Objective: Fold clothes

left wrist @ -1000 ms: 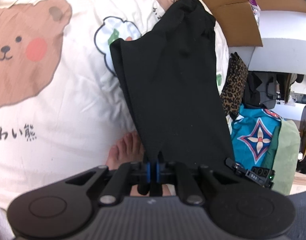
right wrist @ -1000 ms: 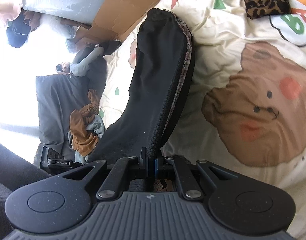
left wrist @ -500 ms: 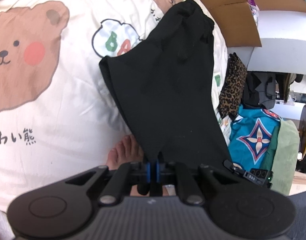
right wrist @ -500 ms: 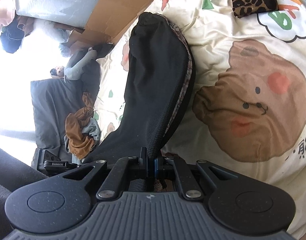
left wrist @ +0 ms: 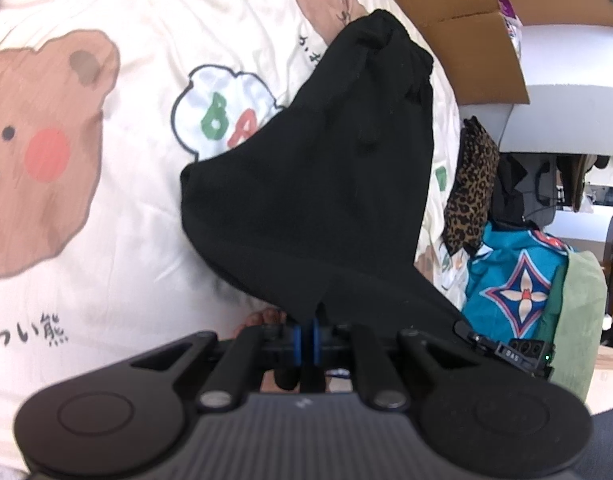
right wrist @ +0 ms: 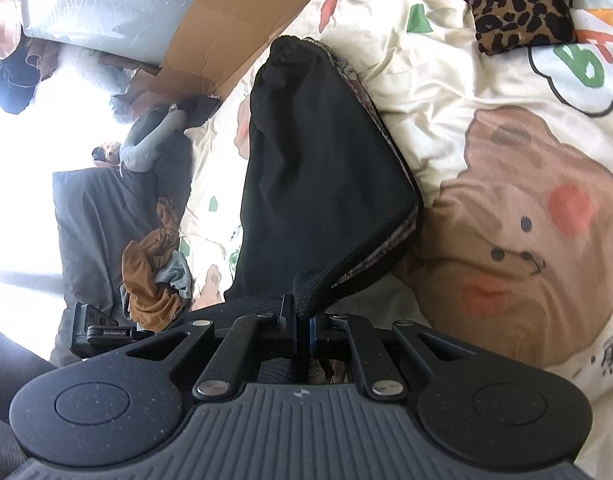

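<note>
A bed with a cream bear-print sheet fills most of both views, with a cardboard box past its far edge and heaps of other clothes off its side.

The left gripper has its two fingers pinched tight on the near edge of the black garment. The right gripper is pinched the same way on another spot of that near edge. The black garment runs away from both grippers. Its near end is lifted, and its far gathered end lies on the sheet toward the far edge of the bed, near the box. One side bulges out over the cloud picture.

This looks like the step of bringing the near end over to make a fold. To do it well, keep both pinches tight and level with each other, so the edge stays straight. Move both hands together toward the far end, lay the cloth down flat, then let go.

A leopard-print cloth lies near the bed's edge, well apart from the garment.
</note>
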